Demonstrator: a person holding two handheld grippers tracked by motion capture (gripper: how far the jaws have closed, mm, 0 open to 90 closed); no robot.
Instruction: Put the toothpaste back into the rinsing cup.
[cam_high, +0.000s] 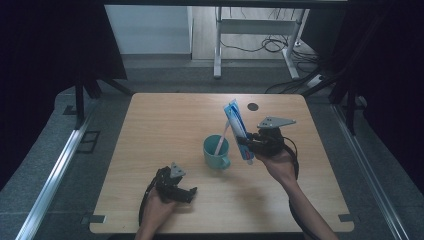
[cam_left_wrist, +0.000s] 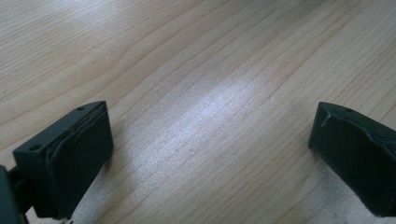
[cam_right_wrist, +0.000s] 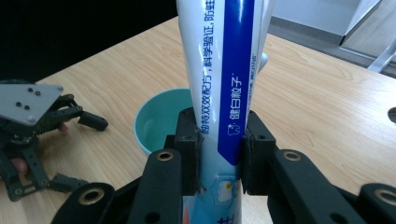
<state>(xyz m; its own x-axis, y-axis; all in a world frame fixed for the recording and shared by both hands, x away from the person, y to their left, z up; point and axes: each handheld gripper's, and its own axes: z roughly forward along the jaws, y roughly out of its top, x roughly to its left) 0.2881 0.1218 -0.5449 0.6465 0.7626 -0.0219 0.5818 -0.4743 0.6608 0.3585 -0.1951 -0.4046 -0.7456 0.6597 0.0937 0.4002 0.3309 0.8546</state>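
A white and blue toothpaste tube (cam_high: 236, 125) stands nearly upright above the wooden table (cam_high: 165, 120), and my right gripper (cam_high: 251, 144) is shut on its lower part. In the right gripper view the two jaws pinch the toothpaste tube (cam_right_wrist: 224, 84) from both sides. Just left of it sits a teal mug (cam_high: 215, 152) with a white toothbrush (cam_high: 222, 137) leaning inside. The teal mug (cam_right_wrist: 156, 122) lies right behind the tube. My left gripper (cam_high: 189, 195) rests open on the table near the front edge, left of the mug. Bare wood shows between its jaws (cam_left_wrist: 210, 154).
A dark round cable hole (cam_high: 253, 106) sits in the tabletop near the far edge. Beyond the table are a white desk frame (cam_high: 218, 45) and floor cables (cam_high: 280, 45). Black curtains hang on both sides.
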